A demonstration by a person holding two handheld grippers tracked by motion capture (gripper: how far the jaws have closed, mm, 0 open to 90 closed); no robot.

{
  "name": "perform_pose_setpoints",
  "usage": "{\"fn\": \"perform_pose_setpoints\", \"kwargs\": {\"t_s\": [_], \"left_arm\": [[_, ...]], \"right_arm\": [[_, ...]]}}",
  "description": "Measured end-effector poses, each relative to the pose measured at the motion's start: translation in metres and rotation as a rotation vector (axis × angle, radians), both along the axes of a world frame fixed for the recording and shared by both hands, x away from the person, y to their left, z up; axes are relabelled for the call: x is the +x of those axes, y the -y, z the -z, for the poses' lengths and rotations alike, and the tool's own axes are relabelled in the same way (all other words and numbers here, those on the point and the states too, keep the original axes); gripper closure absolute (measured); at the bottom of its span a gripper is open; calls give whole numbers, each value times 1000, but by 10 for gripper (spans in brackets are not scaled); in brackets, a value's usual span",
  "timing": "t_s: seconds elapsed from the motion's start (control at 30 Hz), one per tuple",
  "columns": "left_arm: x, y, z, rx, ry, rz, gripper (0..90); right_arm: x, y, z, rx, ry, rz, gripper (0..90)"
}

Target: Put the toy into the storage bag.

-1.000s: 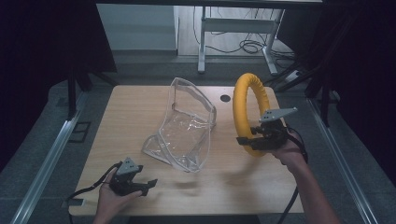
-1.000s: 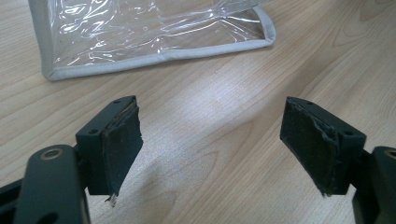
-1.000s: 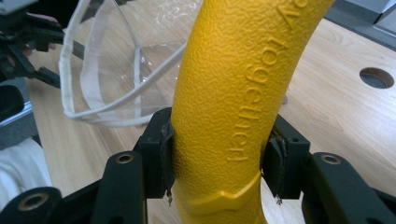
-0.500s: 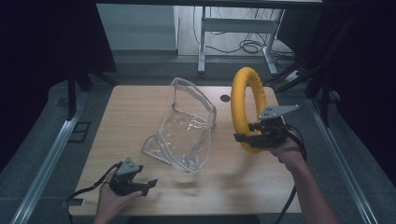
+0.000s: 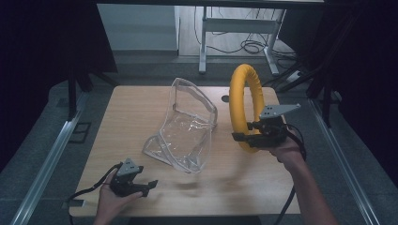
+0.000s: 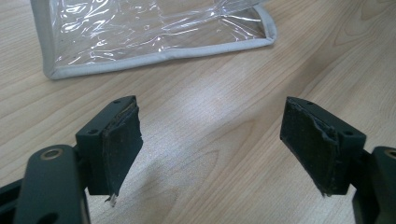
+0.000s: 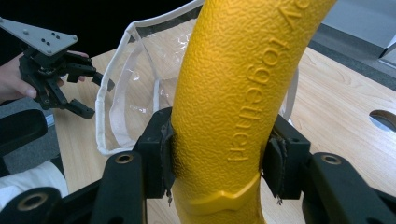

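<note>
Along the yellow ring (image 7: pixel 243 93) clamped in the right tongs (image 7: pixel 219 154), raised lettering reads "together".

Dim room, lit tabletop with soft glare; gripper views sharp.

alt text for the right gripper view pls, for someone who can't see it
The right gripper is clamped on a thick, textured yellow ring with raised lettering, held upright above a light wooden table. Behind it stands an open clear plastic bag with white trim, and farther off at the upper left a hand holds the left gripper.
</note>
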State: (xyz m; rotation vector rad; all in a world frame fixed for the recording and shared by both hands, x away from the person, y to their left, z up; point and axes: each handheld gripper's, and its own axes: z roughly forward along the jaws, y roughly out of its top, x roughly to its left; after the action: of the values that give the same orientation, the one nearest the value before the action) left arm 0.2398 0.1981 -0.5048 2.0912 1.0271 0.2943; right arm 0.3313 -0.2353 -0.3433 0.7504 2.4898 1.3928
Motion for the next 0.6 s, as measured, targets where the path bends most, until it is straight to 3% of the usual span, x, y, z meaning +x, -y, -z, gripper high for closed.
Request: {"fn": "perform_pose_setpoints", "kwargs": {"t_s": [0.47,0.6], "left_arm": [[0,0,0,0,-1,-1,204],[0,0,0,2,-1,0,204]], "right_arm": [[-3,-8,-11,22,25,-18,506],[-6,-12,-18,53,47,-32,505]]}}
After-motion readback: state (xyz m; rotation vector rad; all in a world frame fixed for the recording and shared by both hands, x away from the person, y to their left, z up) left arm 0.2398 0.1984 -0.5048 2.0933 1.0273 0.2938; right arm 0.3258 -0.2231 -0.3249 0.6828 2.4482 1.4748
